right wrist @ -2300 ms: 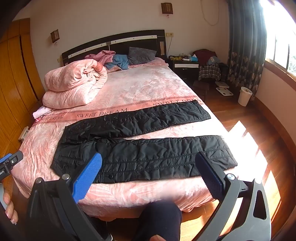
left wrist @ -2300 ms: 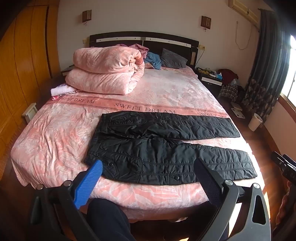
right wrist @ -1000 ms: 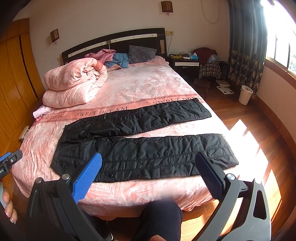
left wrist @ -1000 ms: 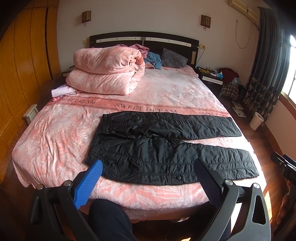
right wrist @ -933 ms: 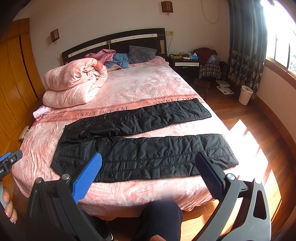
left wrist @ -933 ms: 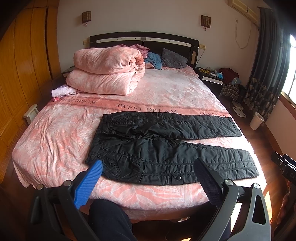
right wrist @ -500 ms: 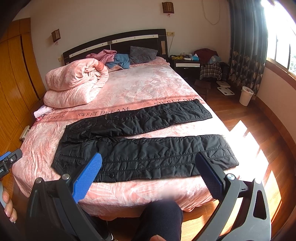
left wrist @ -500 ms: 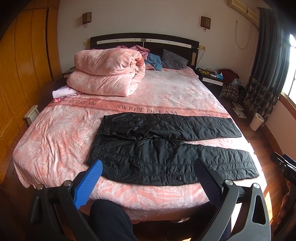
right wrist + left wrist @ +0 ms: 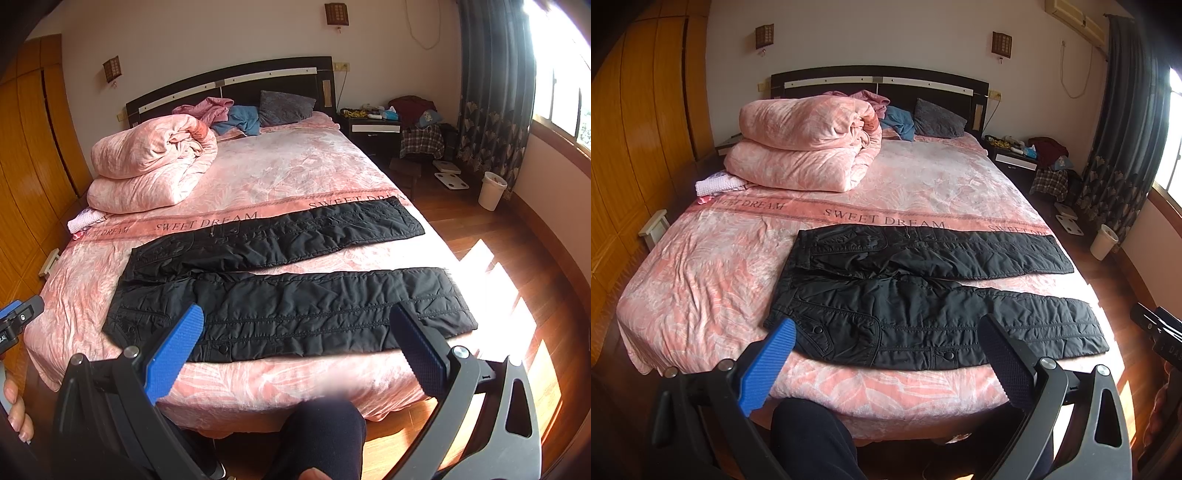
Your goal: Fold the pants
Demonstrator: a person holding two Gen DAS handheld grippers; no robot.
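Two quilted black pants (image 9: 923, 295) legs lie flat on plush pink bedspread (image 9: 701, 280).

A bed (image 9: 701, 280) with a pink leaf-print cover (a band across it reads "SWEET DREAM") carries a folded pink duvet (image 9: 809, 147) near the dark headboard (image 9: 879, 79), beside a grey pillow (image 9: 938, 120). A white bin (image 9: 491, 190) stands on the wooden floor (image 9: 517, 251) by the patterned curtain (image 9: 491, 122).

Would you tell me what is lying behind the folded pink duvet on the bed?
Behind the duvet, pink and blue clothes and a grey pillow show; anything directly behind its bulk is hidden.
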